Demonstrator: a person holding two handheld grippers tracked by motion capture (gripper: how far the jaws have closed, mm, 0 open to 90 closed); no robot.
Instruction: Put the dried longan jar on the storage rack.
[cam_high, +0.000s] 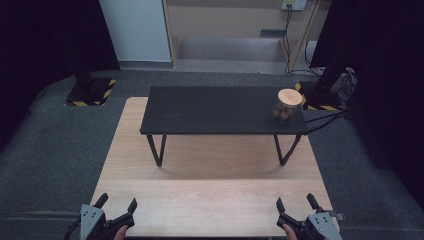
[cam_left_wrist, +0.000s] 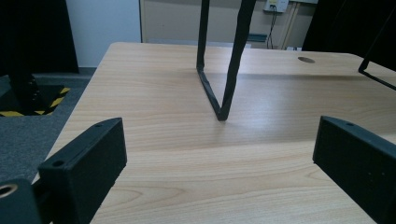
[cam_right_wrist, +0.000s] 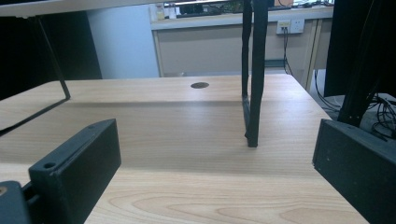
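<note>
Jar (cam_high: 288, 105): wooden lid, round brown contents, upright on the right end of the black shelf (cam_high: 215, 110), which stands on the table (cam_high: 210, 200).

Left gripper (cam_high: 118, 206): near table's left corner, jaws spread, empty.

Right gripper (cam_high: 295, 203): near right corner, jaws spread, empty, well apart from the jar.

Step in hand, judged: reach for the jar. Right gripper is nearer; rise above shelf height, approach level, close on the glass body below the lid.
</note>
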